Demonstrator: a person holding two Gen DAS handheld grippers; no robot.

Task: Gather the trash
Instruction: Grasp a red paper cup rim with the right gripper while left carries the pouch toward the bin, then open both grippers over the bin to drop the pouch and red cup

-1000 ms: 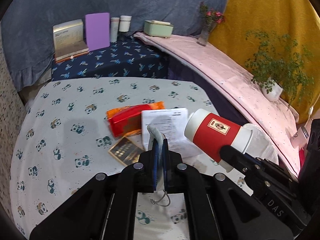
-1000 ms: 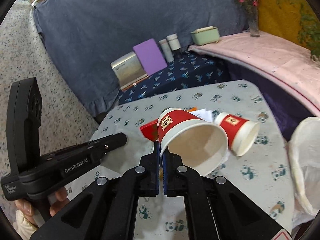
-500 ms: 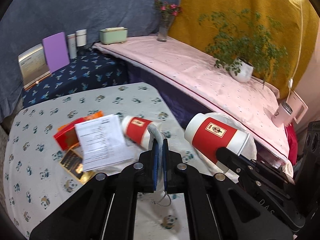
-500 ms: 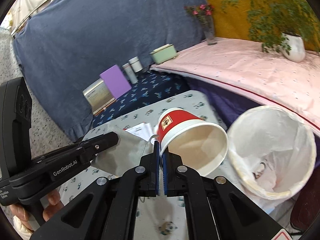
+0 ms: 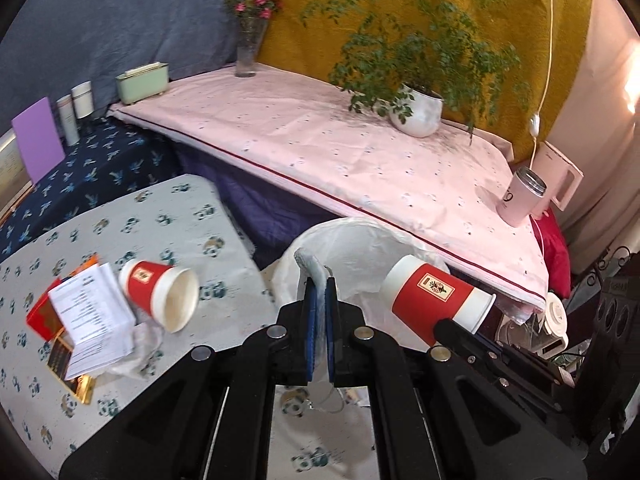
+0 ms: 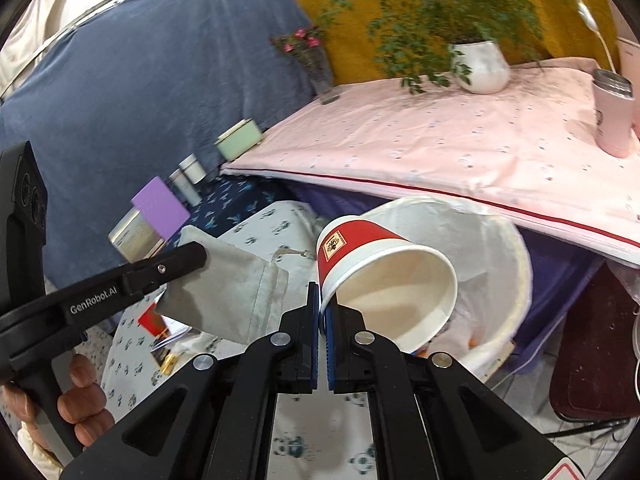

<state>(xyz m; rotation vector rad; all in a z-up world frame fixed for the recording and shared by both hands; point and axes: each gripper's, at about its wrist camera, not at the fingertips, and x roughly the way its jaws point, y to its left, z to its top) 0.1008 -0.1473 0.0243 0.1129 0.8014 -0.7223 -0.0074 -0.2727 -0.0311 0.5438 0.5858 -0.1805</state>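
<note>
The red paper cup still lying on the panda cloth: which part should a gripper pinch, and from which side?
The lying cup rests on its side against the paper sheet, with its open mouth turned toward the left wrist camera. I would probably come in from that open side and slip one finger inside the mouth, pinching the rim wall. That is how the right gripper holds its cup.

Home — potted plant (image 5: pixel 416 110), flower vase (image 5: pixel 246 54)

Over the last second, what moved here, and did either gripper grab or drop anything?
Both grippers swung right, from over the table to the white-lined bin. The right gripper still pinches its red paper cup, the left gripper its grey cloth pouch. Nothing dropped; the table litter lies unmoved.
</note>
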